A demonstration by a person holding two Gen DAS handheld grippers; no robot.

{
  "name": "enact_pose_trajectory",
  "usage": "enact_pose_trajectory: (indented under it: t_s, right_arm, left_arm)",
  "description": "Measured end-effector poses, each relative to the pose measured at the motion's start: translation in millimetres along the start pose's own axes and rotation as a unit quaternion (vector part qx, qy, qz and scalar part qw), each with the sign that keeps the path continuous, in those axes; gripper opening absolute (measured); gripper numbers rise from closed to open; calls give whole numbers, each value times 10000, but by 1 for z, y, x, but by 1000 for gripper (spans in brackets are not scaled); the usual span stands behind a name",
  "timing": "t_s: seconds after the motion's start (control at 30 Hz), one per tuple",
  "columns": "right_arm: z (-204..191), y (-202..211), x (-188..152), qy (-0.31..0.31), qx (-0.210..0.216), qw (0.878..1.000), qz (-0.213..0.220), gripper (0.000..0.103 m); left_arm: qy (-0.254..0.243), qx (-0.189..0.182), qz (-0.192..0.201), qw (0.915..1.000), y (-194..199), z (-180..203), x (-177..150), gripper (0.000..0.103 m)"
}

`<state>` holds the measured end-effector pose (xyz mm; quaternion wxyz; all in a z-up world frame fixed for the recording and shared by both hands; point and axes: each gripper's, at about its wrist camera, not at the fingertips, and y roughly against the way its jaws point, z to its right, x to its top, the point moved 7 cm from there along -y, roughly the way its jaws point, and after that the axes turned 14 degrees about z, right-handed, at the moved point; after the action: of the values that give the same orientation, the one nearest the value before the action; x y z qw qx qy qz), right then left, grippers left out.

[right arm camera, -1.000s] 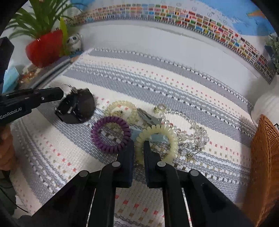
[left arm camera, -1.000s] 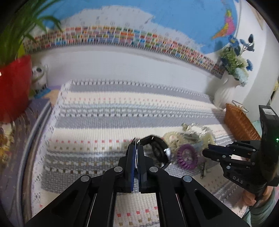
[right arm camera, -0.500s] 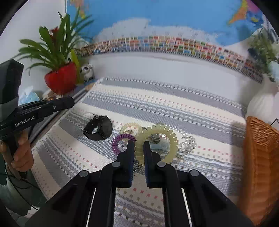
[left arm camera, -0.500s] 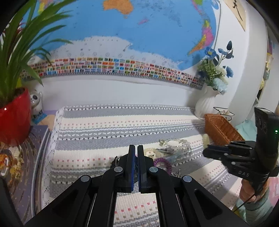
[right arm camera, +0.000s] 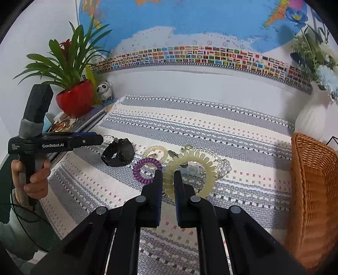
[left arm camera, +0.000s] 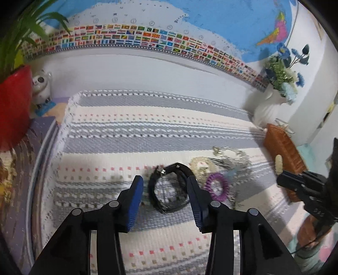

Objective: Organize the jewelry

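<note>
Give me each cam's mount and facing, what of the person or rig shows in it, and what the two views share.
Left wrist: rides the left gripper, looks down along its opening fingers at the black watch on the striped cloth; right gripper at the right edge.
Right wrist: rides the right gripper, shut on the pale coil bracelet, faces the wall map; left gripper and hand at left.
Shared: watch, purple coil band, wicker basket, red plant pot, map.

Watch (right arm camera: 119,152) left of hair ties (right arm camera: 145,170), basket (right arm camera: 312,190) far right.
</note>
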<state>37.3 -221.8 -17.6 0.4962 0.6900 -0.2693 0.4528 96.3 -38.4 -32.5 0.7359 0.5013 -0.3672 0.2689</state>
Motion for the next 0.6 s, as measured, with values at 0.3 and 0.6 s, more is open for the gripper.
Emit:
enact_pose_trajectory:
  t_s: [0.3,0.6]
  right_arm:
    - [-1,-13,-4,-44,64,9999,-102,11]
    - [3,-11,-2,-95,37,9999,-49,11]
  left_arm:
    - [-245,205,-30,9995,-7,-2,-5,1]
    - [-89,2,374,9993,12,2,12,0]
